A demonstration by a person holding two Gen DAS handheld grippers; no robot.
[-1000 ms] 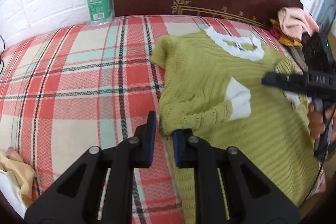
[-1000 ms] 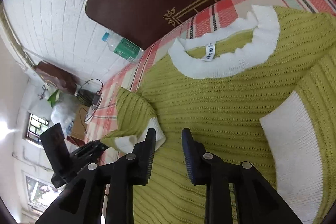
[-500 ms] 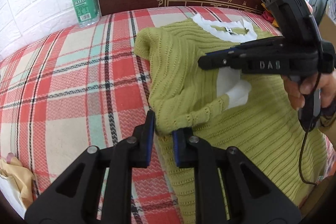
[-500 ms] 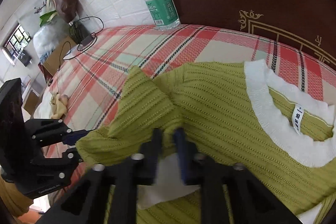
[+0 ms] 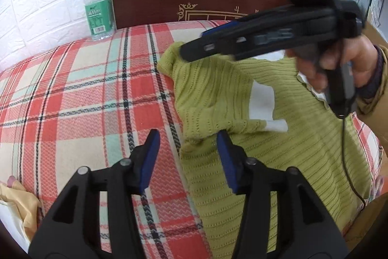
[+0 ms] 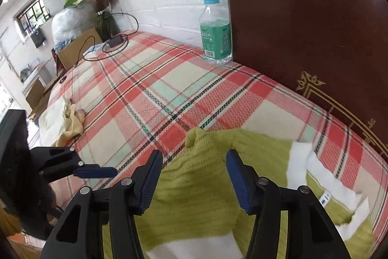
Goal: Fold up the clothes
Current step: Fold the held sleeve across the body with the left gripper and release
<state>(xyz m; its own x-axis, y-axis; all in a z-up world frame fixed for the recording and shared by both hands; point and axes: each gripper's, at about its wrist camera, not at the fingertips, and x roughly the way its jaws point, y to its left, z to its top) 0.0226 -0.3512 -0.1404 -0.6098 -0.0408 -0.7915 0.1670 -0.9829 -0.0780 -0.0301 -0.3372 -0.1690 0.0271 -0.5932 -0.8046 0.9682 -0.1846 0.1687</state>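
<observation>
Both claws let go over the green sweater on the bed

Left claw [image 5: 188,141] angles down, jaws just opened, the folded sleeve edge lying loose between them. Right claw [image 6: 194,163] hovers above the sweater [image 5: 278,137], held sideways in a hand [image 5: 339,64], jaws just spread, gripping nothing. A capped water bottle [image 6: 215,33] stands far ahead of it.

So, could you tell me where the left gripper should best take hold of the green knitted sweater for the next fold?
Probably the green knitted sweater is best taken at its bunched side edge, just beyond the open left gripper. The fabric there is doubled into a raised ridge on the plaid bedspread, so one finger can slide under from the bedspread side. The flat ribbed body offers no such lip.
</observation>
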